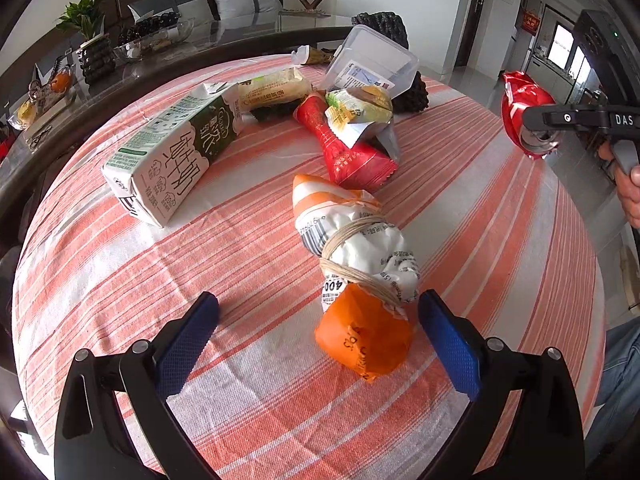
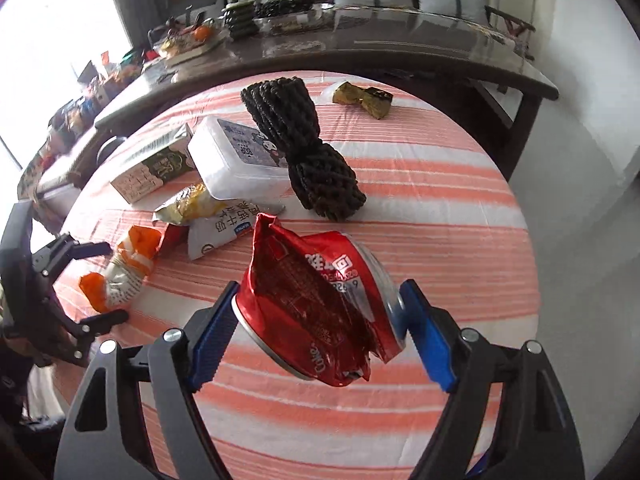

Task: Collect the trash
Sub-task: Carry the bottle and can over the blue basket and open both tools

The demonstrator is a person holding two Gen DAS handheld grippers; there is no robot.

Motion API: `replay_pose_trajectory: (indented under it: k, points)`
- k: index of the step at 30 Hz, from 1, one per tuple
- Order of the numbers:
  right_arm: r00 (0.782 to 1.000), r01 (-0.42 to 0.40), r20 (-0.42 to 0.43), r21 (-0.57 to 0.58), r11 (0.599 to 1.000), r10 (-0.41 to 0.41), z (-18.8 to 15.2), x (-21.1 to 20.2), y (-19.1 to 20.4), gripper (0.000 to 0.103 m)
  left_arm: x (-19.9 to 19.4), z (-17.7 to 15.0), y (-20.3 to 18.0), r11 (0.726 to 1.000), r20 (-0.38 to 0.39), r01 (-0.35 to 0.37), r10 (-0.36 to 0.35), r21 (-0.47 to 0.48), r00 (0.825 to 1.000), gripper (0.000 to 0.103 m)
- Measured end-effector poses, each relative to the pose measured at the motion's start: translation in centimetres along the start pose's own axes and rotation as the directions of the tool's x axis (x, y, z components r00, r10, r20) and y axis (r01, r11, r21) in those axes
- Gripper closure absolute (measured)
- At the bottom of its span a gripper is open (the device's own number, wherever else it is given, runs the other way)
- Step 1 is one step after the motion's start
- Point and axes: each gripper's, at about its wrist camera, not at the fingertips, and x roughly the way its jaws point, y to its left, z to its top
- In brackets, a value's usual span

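Observation:
My right gripper (image 2: 320,312) is shut on a crushed red cola can (image 2: 316,312) and holds it above the striped cloth; the can also shows in the left wrist view (image 1: 524,116). My left gripper (image 1: 318,320) is open, its blue pads on either side of an orange-and-white wrapper bundle (image 1: 360,276) tied with string, lying on the cloth; the bundle also shows in the right wrist view (image 2: 120,272). Behind it lie a milk carton (image 1: 172,156), a red wrapper (image 1: 348,148), a crumpled yellow wrapper (image 1: 360,108) and a clear plastic box (image 1: 372,60).
A black foam net sleeve (image 2: 308,152) lies mid-table, a gold wrapper (image 2: 360,98) at the far edge. A dark glass-topped table (image 2: 360,48) with a plant, bowls and clutter stands behind the cloth-covered table (image 2: 460,216). Floor lies to the right.

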Motion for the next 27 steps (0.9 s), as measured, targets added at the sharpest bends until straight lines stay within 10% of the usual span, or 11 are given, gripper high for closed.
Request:
replay_pose_trajectory:
  k: [7,11,19,27]
  points:
    - [0.995,-0.089,0.067,0.227,0.97,0.075,-5.2,-4.2,-1.6,0.025,0.6,1.2,-2.1,0.994,0.01,-0.075,0.074,0.083,0.997,0.006]
    - [0.991,-0.093,0.115,0.274,0.957,0.063,-7.5,-6.7,-2.9,0.025,-0.1,1.5,-2.2,0.996,0.032,-0.042,0.04,0.074,0.999,0.055]
    - [0.982,-0.105,0.187,0.402,0.91,0.031,-12.1,-10.5,-7.4,0.025,-3.6,1.3,-4.9,0.996,0.083,0.082,-0.084,0.023,0.993,0.056]
    - [0.96,-0.017,0.24,0.558,0.83,-0.142,-16.1,-16.1,-14.8,0.025,-4.1,5.2,-17.2,0.948,0.072,0.284,-0.296,0.141,0.952,0.056]
